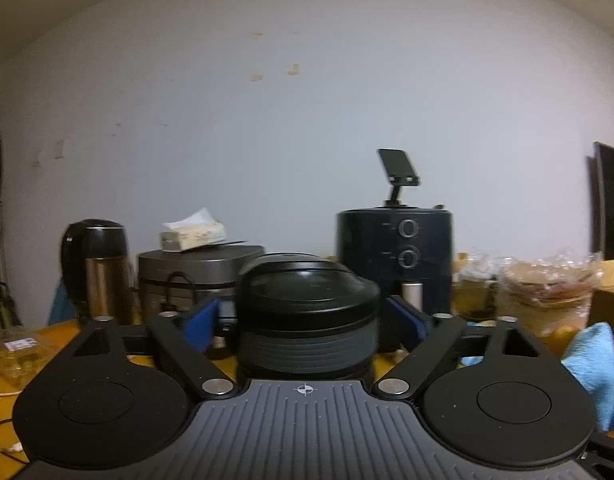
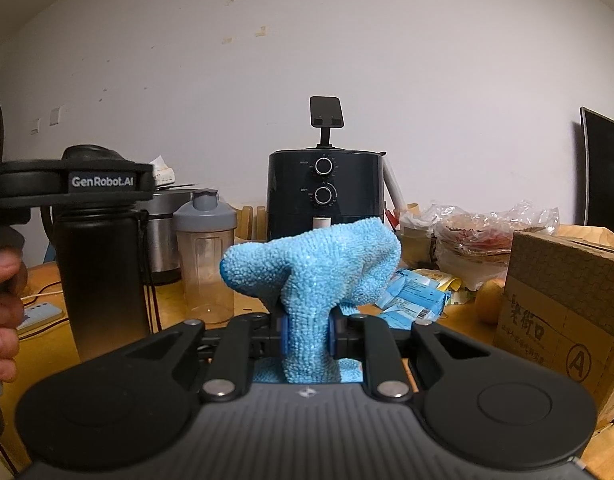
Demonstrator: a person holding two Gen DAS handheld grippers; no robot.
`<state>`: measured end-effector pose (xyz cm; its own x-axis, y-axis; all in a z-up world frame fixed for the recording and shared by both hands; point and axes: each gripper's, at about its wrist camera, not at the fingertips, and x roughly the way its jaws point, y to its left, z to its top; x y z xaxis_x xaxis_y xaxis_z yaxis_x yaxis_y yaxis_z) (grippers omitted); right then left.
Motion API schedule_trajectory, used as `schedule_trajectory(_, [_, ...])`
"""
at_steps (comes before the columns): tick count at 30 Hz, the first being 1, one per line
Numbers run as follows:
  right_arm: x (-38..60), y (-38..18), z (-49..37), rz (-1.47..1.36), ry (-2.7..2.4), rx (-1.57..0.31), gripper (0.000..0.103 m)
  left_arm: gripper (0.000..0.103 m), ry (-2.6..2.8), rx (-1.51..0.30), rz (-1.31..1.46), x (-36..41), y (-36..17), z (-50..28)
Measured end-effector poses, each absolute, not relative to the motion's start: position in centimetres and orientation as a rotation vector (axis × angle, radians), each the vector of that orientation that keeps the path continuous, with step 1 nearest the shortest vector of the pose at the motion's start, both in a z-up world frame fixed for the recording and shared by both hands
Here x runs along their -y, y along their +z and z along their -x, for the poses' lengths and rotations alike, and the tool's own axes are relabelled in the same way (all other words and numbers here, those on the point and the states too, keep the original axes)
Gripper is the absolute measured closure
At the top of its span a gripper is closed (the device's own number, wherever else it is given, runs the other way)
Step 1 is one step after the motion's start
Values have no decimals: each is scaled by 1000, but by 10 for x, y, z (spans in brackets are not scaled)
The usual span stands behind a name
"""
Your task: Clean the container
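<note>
Here, my right tool pinched a blue cloth firmly, while my left tool straddled the black bottle standing on the wooden surface, pads seemingly not yet touching.

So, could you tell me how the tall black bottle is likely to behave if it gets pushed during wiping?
The black bottle is tall and narrow, so a push high up would probably tip it. Its smooth dark wall looks slippery. The left gripper flanks its lid, which may steady it.
</note>
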<state>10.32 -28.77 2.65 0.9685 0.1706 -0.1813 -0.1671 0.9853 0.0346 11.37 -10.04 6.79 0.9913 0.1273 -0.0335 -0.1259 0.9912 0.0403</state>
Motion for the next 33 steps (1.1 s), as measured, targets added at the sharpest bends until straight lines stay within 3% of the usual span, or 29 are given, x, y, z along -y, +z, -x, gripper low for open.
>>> schedule_trajectory(33, [288,25,-105,-32,187,-193,89,28,-65,-21,-61,75,67,-114])
